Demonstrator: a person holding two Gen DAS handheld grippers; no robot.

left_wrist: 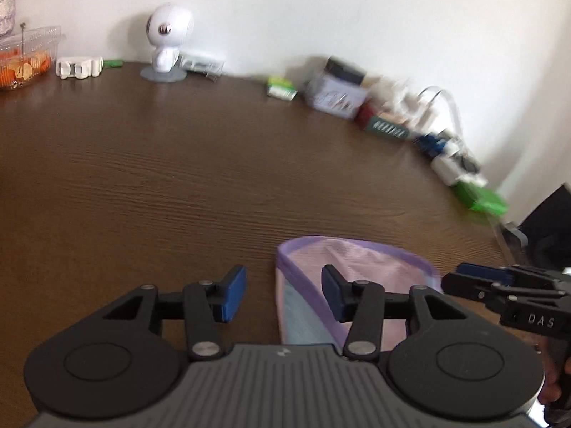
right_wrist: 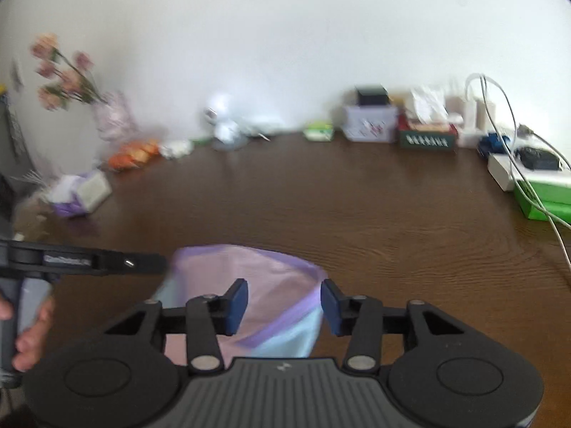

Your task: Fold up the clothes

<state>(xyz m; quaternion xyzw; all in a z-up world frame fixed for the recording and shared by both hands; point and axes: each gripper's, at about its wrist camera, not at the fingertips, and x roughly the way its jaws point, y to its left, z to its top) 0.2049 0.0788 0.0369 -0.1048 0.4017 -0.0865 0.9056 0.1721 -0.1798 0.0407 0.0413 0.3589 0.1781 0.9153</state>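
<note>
A small folded garment, pink with lilac trim and a pale blue panel, lies on the brown wooden table near the front edge. My left gripper is open, its right pad over the garment's left side and its left pad over bare table. My right gripper is open and hovers just above the garment, its right edge between the pads. Each gripper shows in the other's view: the right one at the garment's right edge, the left one at its left edge.
Along the back wall stand a white robot figurine, a plastic food box, small boxes, a tissue box, chargers with cables and a green box. Flowers and a tissue pack stand at left.
</note>
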